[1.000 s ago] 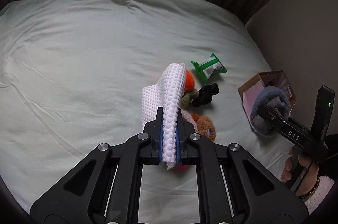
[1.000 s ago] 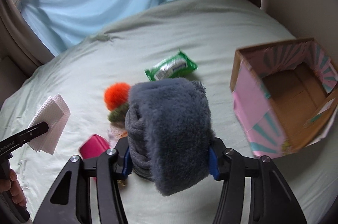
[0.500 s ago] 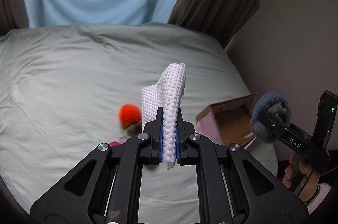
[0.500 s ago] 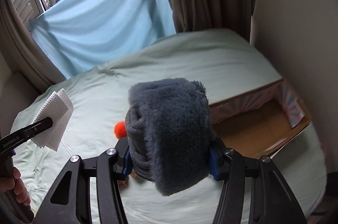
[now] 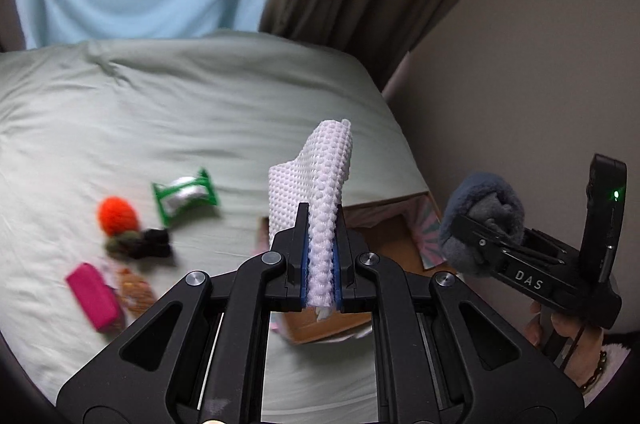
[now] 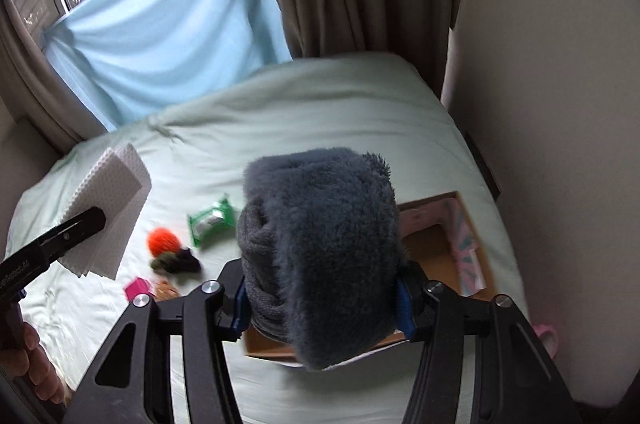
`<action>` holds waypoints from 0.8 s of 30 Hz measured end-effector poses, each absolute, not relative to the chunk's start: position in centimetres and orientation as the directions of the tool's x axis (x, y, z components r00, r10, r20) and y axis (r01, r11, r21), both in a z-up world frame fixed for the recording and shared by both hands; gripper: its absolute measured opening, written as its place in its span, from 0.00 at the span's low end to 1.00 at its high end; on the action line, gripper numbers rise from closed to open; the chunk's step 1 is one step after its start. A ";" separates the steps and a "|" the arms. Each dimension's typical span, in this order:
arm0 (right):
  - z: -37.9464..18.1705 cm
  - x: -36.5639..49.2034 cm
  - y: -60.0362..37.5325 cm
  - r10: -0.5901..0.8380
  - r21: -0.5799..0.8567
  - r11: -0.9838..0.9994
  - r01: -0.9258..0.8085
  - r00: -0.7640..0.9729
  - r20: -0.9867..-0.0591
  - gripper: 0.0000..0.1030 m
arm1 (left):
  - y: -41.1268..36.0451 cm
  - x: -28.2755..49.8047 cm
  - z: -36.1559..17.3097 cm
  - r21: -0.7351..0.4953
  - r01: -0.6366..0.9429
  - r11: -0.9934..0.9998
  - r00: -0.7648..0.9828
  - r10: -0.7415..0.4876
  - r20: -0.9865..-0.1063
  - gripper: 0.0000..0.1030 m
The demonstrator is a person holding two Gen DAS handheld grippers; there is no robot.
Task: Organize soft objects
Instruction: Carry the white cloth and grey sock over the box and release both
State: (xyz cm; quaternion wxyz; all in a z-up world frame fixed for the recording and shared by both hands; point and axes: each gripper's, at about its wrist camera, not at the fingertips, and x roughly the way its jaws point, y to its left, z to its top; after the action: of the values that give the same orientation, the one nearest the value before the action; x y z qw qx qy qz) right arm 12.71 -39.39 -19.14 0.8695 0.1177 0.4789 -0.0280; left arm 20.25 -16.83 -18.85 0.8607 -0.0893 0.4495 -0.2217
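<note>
Carrying two soft things at once here, one per hand. Left gripper (image 5: 320, 260) is clamped tight on a folded white waffle cloth (image 5: 320, 183), which sticks up out of the jaws with its long edge running straight along the fingers. Right gripper (image 6: 320, 300) is squeezed around a fat grey fluffy roll (image 6: 320, 244), jaws partway apart because the thing is bulky, pads pressed into both sides of it.

What matters for the drop, I'd say, is the cardboard box (image 6: 436, 252) lying open on the bed (image 6: 320, 95), over by the wall. In both wrist views it sits right under and just beyond the fingertips, so both loads hang roughly above its opening. The grey roll hides a good chunk of the opening in the right view, so I'd guess the right hand is slightly better lined up, but it's close.

Off to the left of the box, still on the sheet, there's a loose cluster: orange pom-pom (image 5: 118, 216), green packet (image 5: 184, 195), something dark (image 5: 152, 244), a pink pouch (image 5: 94, 296) and a brownish plush bit (image 5: 136, 292). Those look like the leftovers to collect.
</note>
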 end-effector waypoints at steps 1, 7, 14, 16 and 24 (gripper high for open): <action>-19.8 13.1 -40.4 0.070 0.179 0.970 0.163 0.520 -0.851 0.50 | -18.2 20.5 -19.4 -0.349 0.303 0.887 0.488 -0.459 -0.742 0.07; -23.9 14.7 -44.7 0.091 0.178 0.968 0.177 0.413 -0.906 0.49 | -25.1 21.8 -23.9 -0.348 0.293 0.891 0.405 -0.445 -0.799 0.07; -29.3 16.9 -47.9 0.124 0.185 0.963 0.194 0.289 -0.949 0.50 | -30.1 23.2 -29.9 -0.297 0.295 0.908 0.309 -0.385 -0.870 0.07; -31.1 17.7 -48.2 0.139 0.189 0.961 0.201 0.239 -0.961 0.50 | -31.1 23.6 -31.4 -0.271 0.298 0.915 0.291 -0.357 -0.888 0.07; -36.7 18.3 -48.9 0.188 0.209 0.937 0.279 0.099 -0.977 0.51 | -33.0 23.8 -36.7 -0.148 0.302 0.942 0.225 -0.221 -0.949 0.07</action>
State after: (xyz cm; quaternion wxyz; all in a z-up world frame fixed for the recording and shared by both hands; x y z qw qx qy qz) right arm 18.30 -48.92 -36.67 0.7204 0.1742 0.6706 -0.0314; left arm 23.82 -33.02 -36.73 0.7819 0.0337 0.5996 -0.1671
